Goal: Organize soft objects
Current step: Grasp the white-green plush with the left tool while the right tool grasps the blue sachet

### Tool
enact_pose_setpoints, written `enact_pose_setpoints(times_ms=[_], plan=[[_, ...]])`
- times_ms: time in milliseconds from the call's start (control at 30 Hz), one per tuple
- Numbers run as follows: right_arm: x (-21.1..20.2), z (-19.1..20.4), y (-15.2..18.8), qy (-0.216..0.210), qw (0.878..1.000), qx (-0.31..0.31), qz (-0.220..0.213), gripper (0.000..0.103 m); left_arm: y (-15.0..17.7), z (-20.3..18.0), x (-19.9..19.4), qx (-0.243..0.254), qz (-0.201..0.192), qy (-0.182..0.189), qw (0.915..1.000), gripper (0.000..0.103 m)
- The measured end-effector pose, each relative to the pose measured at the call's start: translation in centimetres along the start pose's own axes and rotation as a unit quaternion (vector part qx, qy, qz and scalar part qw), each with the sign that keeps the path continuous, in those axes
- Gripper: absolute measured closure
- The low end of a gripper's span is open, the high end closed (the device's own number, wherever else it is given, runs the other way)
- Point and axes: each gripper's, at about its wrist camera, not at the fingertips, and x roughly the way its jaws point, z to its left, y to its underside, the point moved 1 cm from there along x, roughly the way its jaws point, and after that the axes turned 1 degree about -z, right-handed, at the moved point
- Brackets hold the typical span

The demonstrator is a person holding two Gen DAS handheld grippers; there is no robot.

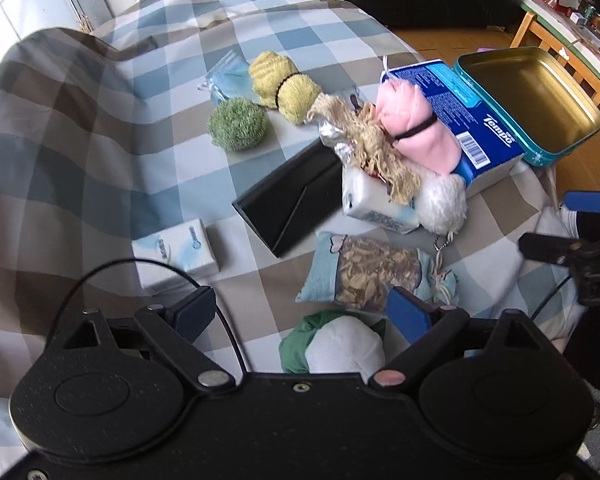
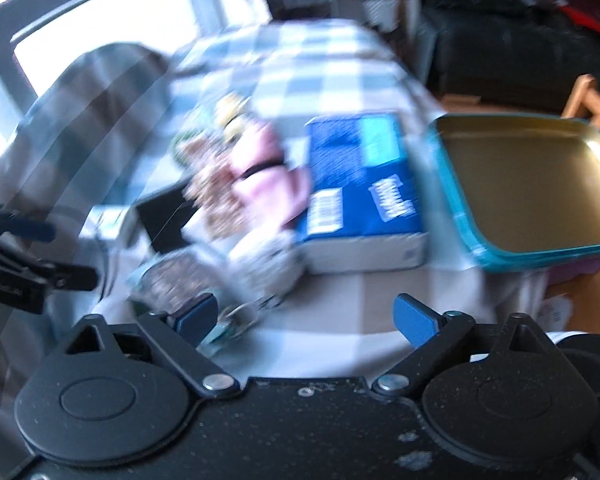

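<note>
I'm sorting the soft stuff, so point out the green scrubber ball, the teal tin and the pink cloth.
green scrubber ball (image 1: pixel 237 124), left wrist view, centre.
teal tin (image 1: pixel 496 96), left wrist view, near wall.
pink cloth (image 1: pixel 410 120), left wrist view, middle.

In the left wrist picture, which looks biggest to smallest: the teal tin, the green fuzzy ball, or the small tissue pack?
1. Teal tin, clearly largest.
2. Small tissue pack and green fuzzy ball look alike; the pack sits nearer the camera, so unsure.

Left gripper (image 1: pixel 300 316): matte black body, two round black housings, angled black link arms with silver rivets, blue pads on the fingertips (image 1: pixel 406 314), a thin black cable (image 1: pixel 100 272) looping over the left side. Right gripper (image 2: pixel 306 318): same black build, blue pads, silver rivets, pale dust specks on the body.
</note>
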Motion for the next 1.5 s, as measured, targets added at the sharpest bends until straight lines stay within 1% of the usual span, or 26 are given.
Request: enact_pose_setpoints(times_ms=[100, 167, 333, 400, 433, 467, 533, 567, 600, 633, 667, 700, 800, 933, 1033, 1100, 1167, 1233, 1300, 1400, 1467, 1500], plan=[[1.4, 1.8, 0.2, -0.009, 0.999, -0.027, 0.025, 0.012, 0.7, 0.3, 0.6, -0.005, -0.001, 0.016, 0.9999, 0.013], [2.1, 3.0, 0.4, -0.013, 0.998, -0.048, 0.036, 0.013, 1.4, 0.4, 0.7, 0.001, -0.007, 0.024, 0.9997, 0.013], [4.0, 5.2, 0.4, -0.022, 0.992, -0.102, 0.068, 0.019, 2.6, 0.6, 0.7, 0.014, -0.02, 0.036, 0.999, 0.013], [5.0, 6.1, 0.5, -0.027, 0.988, -0.126, 0.082, 0.028, 2.6, 0.8, 0.8, 0.01, -0.019, 0.04, 0.999, 0.013], [5.5, 6.5, 0.5, -0.027, 0.986, -0.137, 0.088, 0.03, 2.7, 1.0, 1.0, 0.004, -0.016, 0.043, 0.999, 0.013], [6.0, 6.8, 0.6, -0.026, 0.984, -0.147, 0.093, 0.035, 2.6, 1.2, 1.2, -0.001, -0.013, 0.045, 0.9989, 0.013], [7.2, 7.5, 0.8, -0.026, 0.98, -0.166, 0.104, 0.047, 2.7, 1.5, 1.6, -0.008, -0.01, 0.047, 0.9988, 0.013], [7.7, 7.8, 0.9, -0.027, 0.979, -0.172, 0.108, 0.058, 2.8, 1.6, 1.7, -0.011, -0.01, 0.047, 0.9988, 0.013], [8.4, 8.0, 0.9, -0.028, 0.977, -0.176, 0.116, 0.064, 2.9, 1.7, 1.8, -0.012, -0.009, 0.048, 0.9987, 0.013], [9.0, 8.0, 1.0, -0.029, 0.976, -0.177, 0.123, 0.065, 3.0, 1.7, 1.9, -0.013, -0.009, 0.05, 0.9986, 0.013], [9.3, 8.1, 1.0, -0.032, 0.975, -0.177, 0.127, 0.068, 3.1, 1.7, 2.0, -0.012, -0.009, 0.051, 0.9986, 0.013], [9.4, 8.2, 1.0, -0.034, 0.975, -0.177, 0.129, 0.07, 3.2, 1.8, 2.1, -0.011, -0.01, 0.053, 0.9985, 0.013], [8.6, 7.9, 0.8, -0.035, 0.977, -0.173, 0.123, 0.072, 3.4, 1.5, 2.5, -0.002, -0.017, 0.051, 0.9986, 0.013], [6.8, 6.2, 0.6, -0.007, 0.977, -0.167, 0.131, 0.072, 3.7, 0.9, 2.9, 0.015, -0.02, 0.061, 0.9978, 0.013], [5.8, 4.4, 0.7, 0.028, 0.976, -0.16, 0.148, 0.072, 3.8, 0.4, 3.2, 0.026, -0.023, 0.063, 0.9974, 0.013], [5.4, 3.3, 0.8, 0.044, 0.974, -0.159, 0.156, 0.071, 3.7, 0.3, 3.7, 0.026, -0.014, 0.063, 0.9975, 0.013], [5.0, 2.6, 0.8, 0.049, 0.973, -0.161, 0.155, 0.067, 3.8, 0.4, 4.3, 0.024, 0.001, 0.063, 0.9977, 0.013], [4.5, 2.5, 0.6, 0.052, 0.973, -0.171, 0.144, 0.059, 3.9, 0.4, 4.9, 0.024, 0.014, 0.06, 0.9978, 0.013], [4.2, 2.8, 0.3, 0.051, 0.974, -0.179, 0.131, 0.038, 3.9, 0.5, 5.5, 0.02, 0.03, 0.062, 0.9974, 0.013], [4.4, 3.9, -0.2, 0.031, 0.974, -0.193, 0.114, 0.025, 4.1, 0.4, 6.2, 0.022, 0.05, 0.059, 0.9967, 0.013], [4.7, 4.6, -0.4, 0.023, 0.972, -0.206, 0.11, 0.017, 4.2, 0.3, 6.6, 0.024, 0.059, 0.057, 0.9963, 0.013], [5.0, 5.2, -0.4, 0.022, 0.97, -0.216, 0.106, 0.017, 4.3, 0.3, 6.7, 0.025, 0.062, 0.058, 0.9961, 0.013]])
